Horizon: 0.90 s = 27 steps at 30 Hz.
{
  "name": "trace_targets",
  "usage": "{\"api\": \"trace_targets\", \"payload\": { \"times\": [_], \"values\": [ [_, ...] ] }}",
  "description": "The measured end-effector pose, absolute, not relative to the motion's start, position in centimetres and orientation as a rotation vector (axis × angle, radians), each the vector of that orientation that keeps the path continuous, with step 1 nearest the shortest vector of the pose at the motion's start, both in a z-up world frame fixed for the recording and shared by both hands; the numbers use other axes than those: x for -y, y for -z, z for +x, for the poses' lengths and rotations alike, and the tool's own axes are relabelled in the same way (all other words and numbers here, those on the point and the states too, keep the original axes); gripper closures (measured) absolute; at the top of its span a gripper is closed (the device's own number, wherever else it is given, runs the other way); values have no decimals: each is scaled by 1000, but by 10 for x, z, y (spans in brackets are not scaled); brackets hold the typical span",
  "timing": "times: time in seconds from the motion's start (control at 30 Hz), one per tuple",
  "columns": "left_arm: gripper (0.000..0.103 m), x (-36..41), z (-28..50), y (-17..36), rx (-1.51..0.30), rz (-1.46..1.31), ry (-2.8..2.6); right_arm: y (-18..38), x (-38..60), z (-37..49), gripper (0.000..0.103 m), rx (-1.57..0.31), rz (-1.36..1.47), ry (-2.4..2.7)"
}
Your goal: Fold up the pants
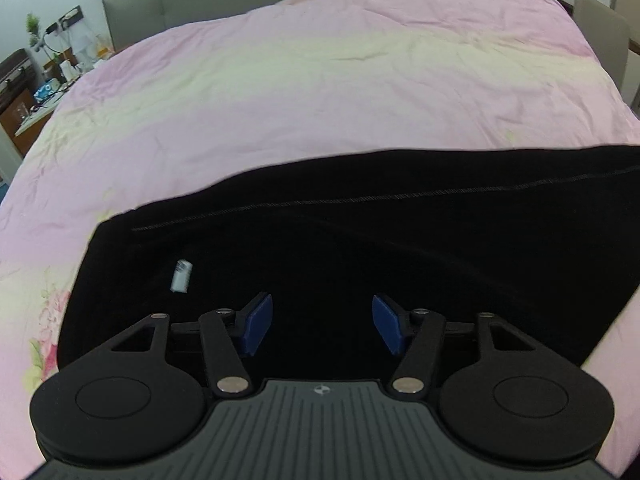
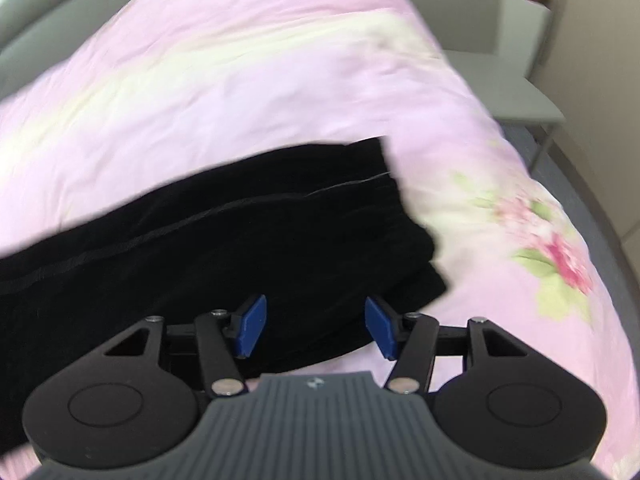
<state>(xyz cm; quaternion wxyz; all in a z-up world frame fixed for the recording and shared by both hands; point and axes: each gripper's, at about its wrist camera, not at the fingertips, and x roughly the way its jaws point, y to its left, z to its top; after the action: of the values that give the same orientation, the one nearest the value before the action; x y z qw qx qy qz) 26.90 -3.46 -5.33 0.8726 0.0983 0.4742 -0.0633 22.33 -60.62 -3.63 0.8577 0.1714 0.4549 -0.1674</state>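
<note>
Black pants point(image 1: 360, 248) lie flat on a pink floral bed cover point(image 1: 300, 92), with a side seam running across and a small white tag point(image 1: 181, 276) near their left end. My left gripper point(image 1: 322, 326) is open with blue pads point(image 1: 258, 322), empty, just above the pants' near edge. In the right wrist view the pants point(image 2: 224, 248) end at stacked leg hems on the right. My right gripper point(image 2: 314, 326) is open and empty above the near edge by those hems. That view is motion-blurred.
A grey headboard point(image 1: 160, 8) stands at the far end of the bed. A cluttered bedside table point(image 1: 36, 92) is at the far left. A grey chair or small table point(image 2: 516, 96) stands beside the bed's right edge.
</note>
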Motion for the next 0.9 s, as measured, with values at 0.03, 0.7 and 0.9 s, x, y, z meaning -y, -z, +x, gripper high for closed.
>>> {"api": "trace_targets", "payload": {
  "times": [0.03,0.7,0.9],
  "values": [
    [34,43,260,55,-998,216,151,36,620,220,50,-940,409,362],
    [34,79,180,72,-1036,132,109,79,674,209,95,-856,775,415],
    [28,87,162,82,-1038,199,139,115,681,218,95,-899,805,434]
  ]
}}
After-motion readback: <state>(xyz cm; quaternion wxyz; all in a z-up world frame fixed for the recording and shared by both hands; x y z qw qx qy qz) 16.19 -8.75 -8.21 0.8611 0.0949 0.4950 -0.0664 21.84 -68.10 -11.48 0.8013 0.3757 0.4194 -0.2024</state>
